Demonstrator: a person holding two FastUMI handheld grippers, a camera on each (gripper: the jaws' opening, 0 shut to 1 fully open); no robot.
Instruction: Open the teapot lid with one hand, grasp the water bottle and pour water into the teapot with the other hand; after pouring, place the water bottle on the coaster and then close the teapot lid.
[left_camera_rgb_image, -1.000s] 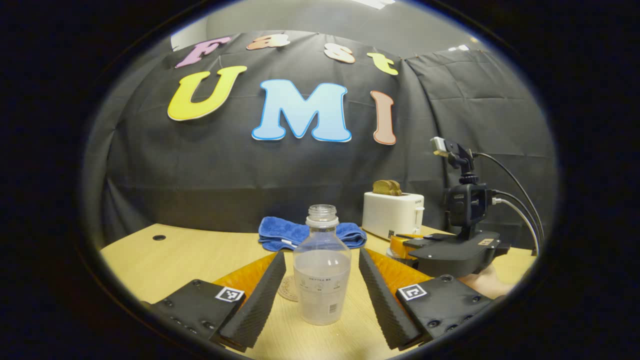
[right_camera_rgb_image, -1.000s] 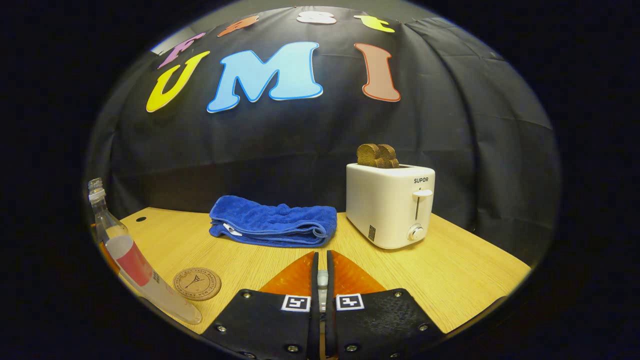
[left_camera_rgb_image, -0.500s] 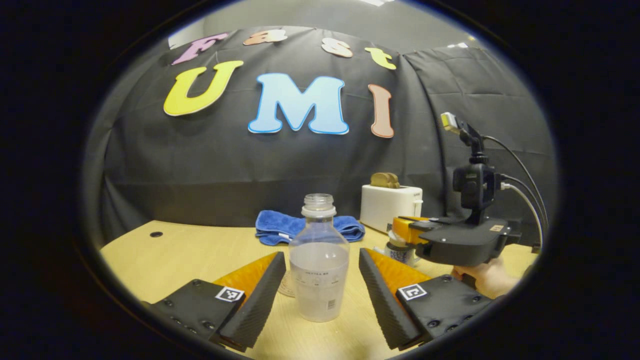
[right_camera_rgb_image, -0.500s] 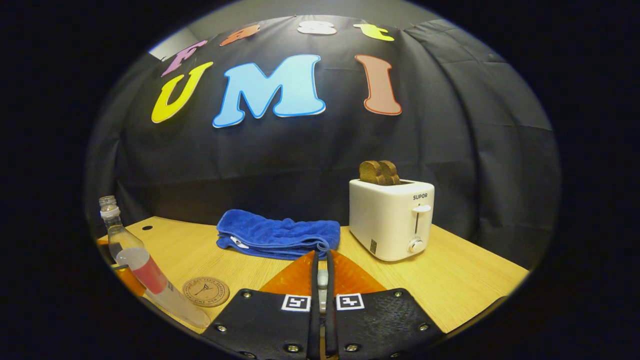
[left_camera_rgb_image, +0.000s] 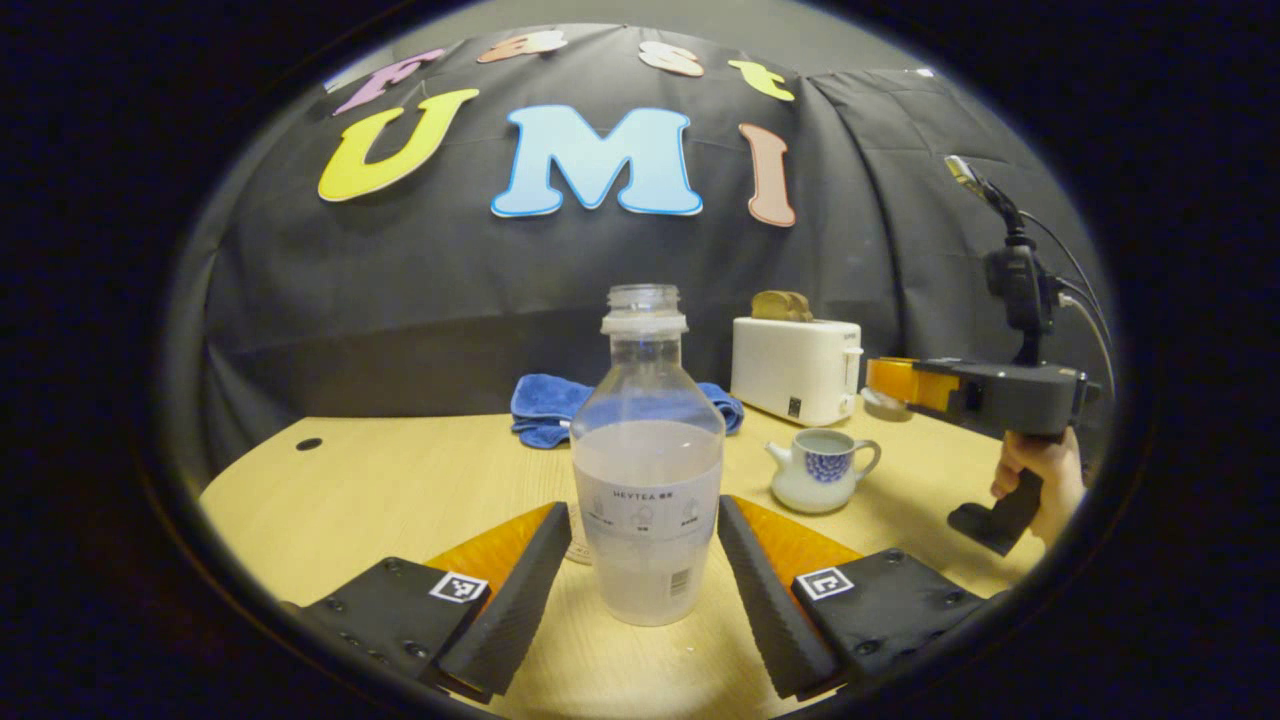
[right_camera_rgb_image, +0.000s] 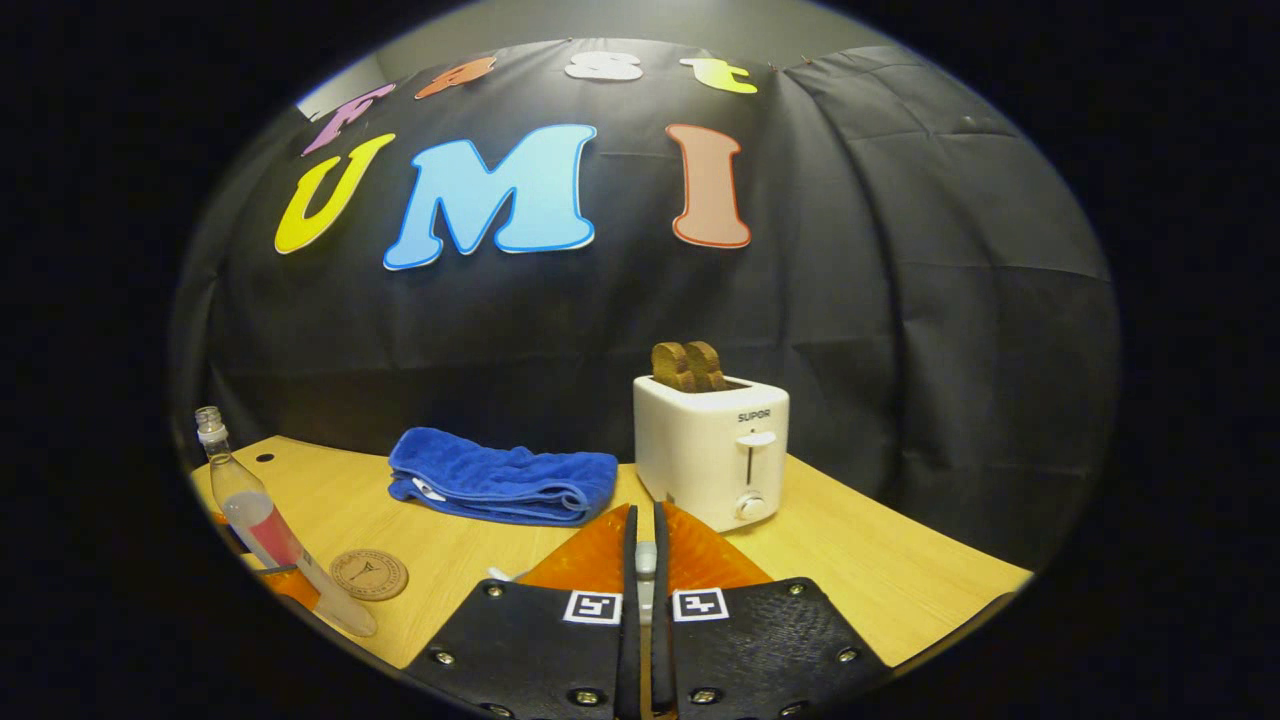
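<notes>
Lid off, pour pending.
I'm framing the water bottle (left_camera_rgb_image: 647, 470) between the left gripper (left_camera_rgb_image: 645, 565)'s wide jaws, not gripping; right gripper (right_camera_rgb_image: 645, 560) is pinching the lid (right_camera_rgb_image: 646, 556); teapot (left_camera_rgb_image: 823, 470) standing open.

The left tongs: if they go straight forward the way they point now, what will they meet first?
The water bottle. It stands upright between the open fingers of the left tongs, directly in their line. Beyond it lie the blue towel and the booth wall, though depth there is hard to judge.
</notes>
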